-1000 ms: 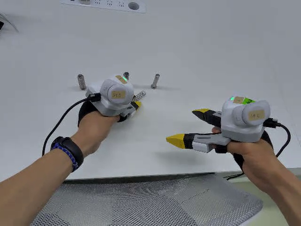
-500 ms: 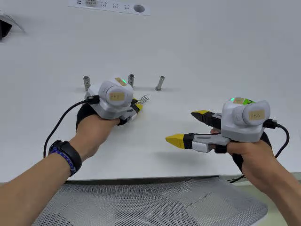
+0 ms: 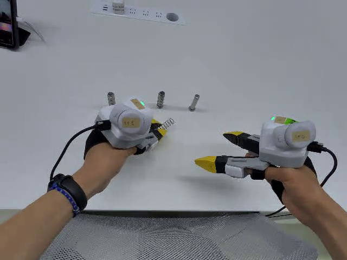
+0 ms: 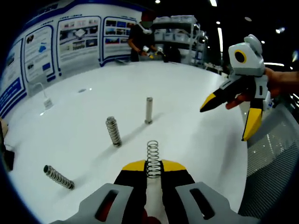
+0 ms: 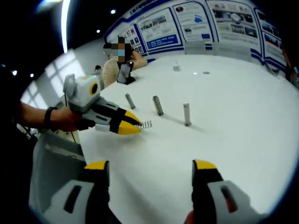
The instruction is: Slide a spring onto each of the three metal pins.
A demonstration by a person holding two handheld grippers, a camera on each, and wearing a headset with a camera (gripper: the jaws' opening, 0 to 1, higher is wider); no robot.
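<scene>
Three metal pins stand in a row on the white table. The left pin [image 3: 111, 98] [image 5: 130, 101] and the middle pin [image 3: 161, 99] [image 4: 112, 131] [image 5: 158, 105] each carry a spring. The right pin [image 3: 194, 102] [image 4: 148, 110] [image 5: 187, 114] is bare. My left gripper [image 3: 157, 131] [image 4: 152, 165] is shut on a loose spring [image 3: 168, 123] [image 4: 152, 157] [image 5: 146, 124], which sticks out ahead of its tips, short of the bare pin and to its left. Nearer the table's front edge, at the right, my right gripper [image 3: 219, 148] [image 5: 151, 168] is open, nothing between its jaws.
A white power strip [image 3: 138, 12] lies at the far edge, and a dark screen on a stand [image 3: 8, 24] is at the far left. A mesh chair seat [image 3: 179, 238] sits below the table's front edge. Cables trail from both grippers.
The head camera has tilted, so the whole scene sits lower and further right. My left gripper still holds the spring, slightly further back from the bare pin. The right gripper stays open.
</scene>
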